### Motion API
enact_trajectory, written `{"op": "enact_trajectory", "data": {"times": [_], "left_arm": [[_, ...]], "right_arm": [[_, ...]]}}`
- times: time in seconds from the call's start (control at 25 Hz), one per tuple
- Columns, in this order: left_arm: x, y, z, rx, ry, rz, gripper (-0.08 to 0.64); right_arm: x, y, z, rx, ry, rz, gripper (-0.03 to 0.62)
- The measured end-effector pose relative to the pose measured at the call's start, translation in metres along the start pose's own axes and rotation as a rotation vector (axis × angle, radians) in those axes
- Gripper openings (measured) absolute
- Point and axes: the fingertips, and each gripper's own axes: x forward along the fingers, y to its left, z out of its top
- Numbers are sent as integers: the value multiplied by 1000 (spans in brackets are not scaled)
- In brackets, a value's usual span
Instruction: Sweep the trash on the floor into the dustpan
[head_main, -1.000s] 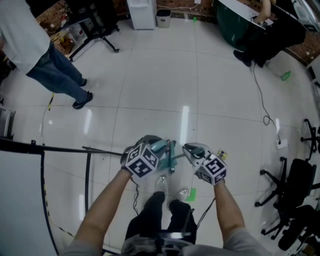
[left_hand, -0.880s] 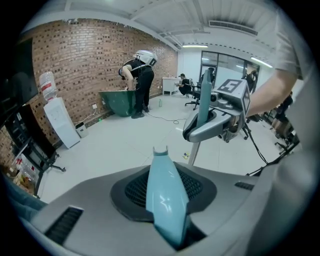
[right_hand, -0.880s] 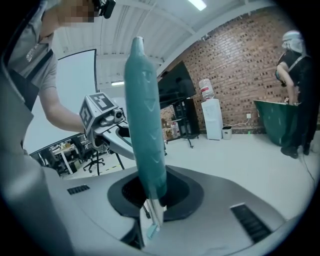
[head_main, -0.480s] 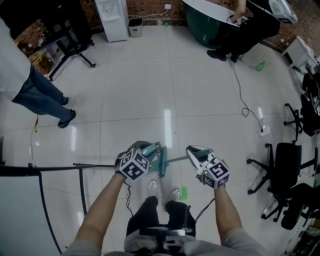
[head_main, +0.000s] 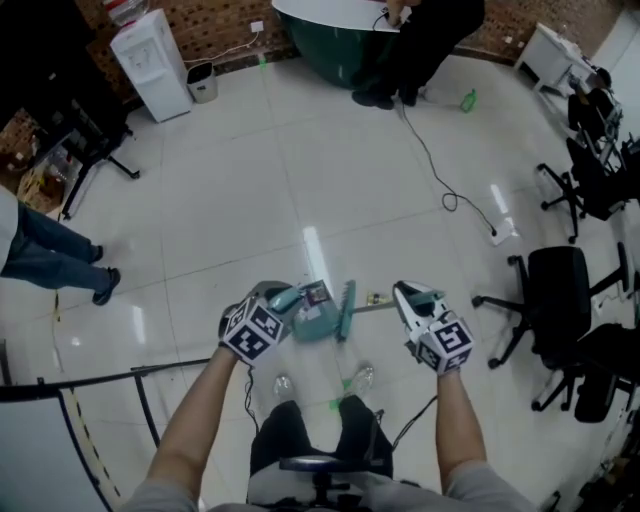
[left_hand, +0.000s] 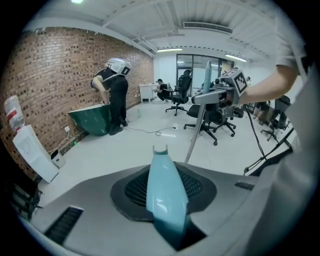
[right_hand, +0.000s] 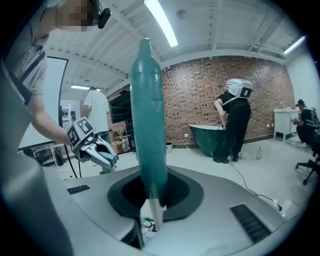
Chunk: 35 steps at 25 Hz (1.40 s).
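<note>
My left gripper (head_main: 283, 300) is shut on the pale teal handle (left_hand: 164, 192) of the dustpan (head_main: 312, 312), which hangs low over the white floor in front of me. My right gripper (head_main: 404, 294) is shut on the dark teal broom handle (right_hand: 148, 125). Its metal shaft runs left to the broom head (head_main: 345, 310), right beside the dustpan's mouth. A small scrap of trash (head_main: 373, 298) lies by the shaft. Two clear bottles (head_main: 363, 378) and green scraps (head_main: 335, 404) lie near my feet. The left gripper view shows my right gripper (left_hand: 224, 91) holding the shaft.
Black office chairs (head_main: 556, 290) stand at the right, with a cable (head_main: 440, 170) across the floor behind them. At the back are a green tub (head_main: 335, 40), a person bent over it, a water dispenser (head_main: 150, 65) and a bin (head_main: 202, 82). Another person's legs (head_main: 50, 255) are at the left, a black rail (head_main: 100, 378) lower left.
The whole view has swung, so the room has slid left and the chairs have come closer. My hands have spread apart, and the broom head now sits against the dustpan's right side.
</note>
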Motion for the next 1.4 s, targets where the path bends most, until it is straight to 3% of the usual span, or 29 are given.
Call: {"op": "enact_trajectory", "data": {"times": [0.24,0.56,0.72,0.92,1.16,1.28,1.4], "left_arm": [[54,-28,54,36,-4,-20,115],[116,-51,84,99,9,-84,115],[126,-48,91,96,-6,-94,115],[133,-51,96,95,-3,-110,115],[128,-54,91,92,-27,-114,115],[122,-57,82,94,-38,-114,115],[110,-55,72,80,-51,-91,115]], "right_arm": [[-38,-91,-11,-6,3,-97,37],[-57,-166,-60,-30,55,-199,37],[-42,-166,-92,-27,83,-174,38],[-29,-139,-109,75,90,-67,46],[-12,-98,-94,167,22,23,54],[-1,-72,-86,164,21,90,52],[0,-59,-72,140,28,79,46]]}}
